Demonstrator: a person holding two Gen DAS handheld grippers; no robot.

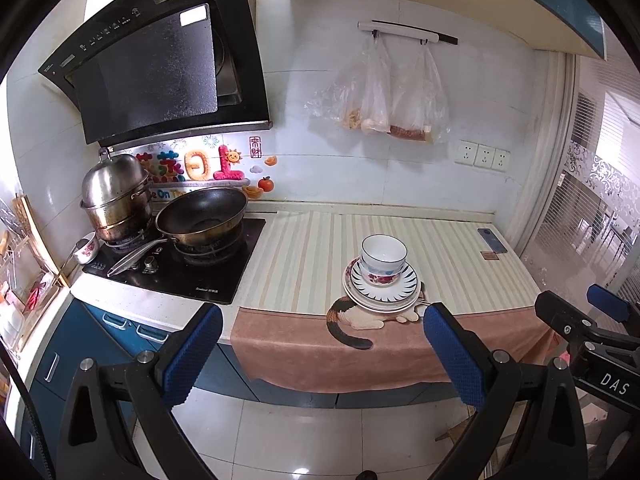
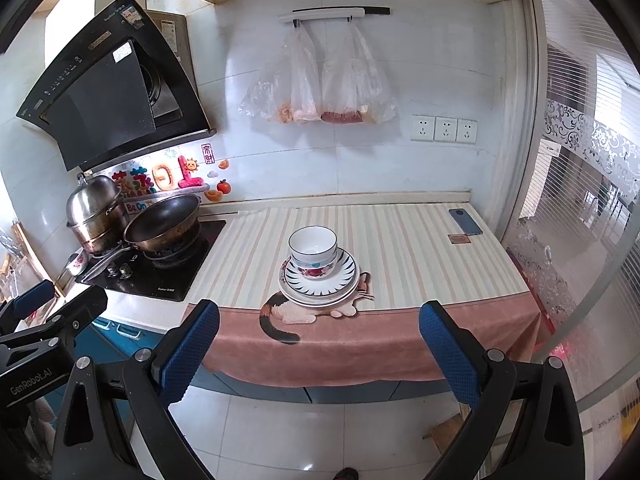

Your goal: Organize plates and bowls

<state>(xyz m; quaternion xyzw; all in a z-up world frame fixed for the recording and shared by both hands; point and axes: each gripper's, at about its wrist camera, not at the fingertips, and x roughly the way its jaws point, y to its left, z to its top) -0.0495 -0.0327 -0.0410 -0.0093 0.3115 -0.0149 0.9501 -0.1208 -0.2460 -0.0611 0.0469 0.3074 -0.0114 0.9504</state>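
Bowls sit nested on plates; my left tongs and right tongs gape wide, empty, well back.

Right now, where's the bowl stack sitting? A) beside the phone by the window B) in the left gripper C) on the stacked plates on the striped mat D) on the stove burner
C: the nested bowls sit on the stacked plates on the striped mat, apart from the stove and phone; both the left gripper and right gripper are open and empty.
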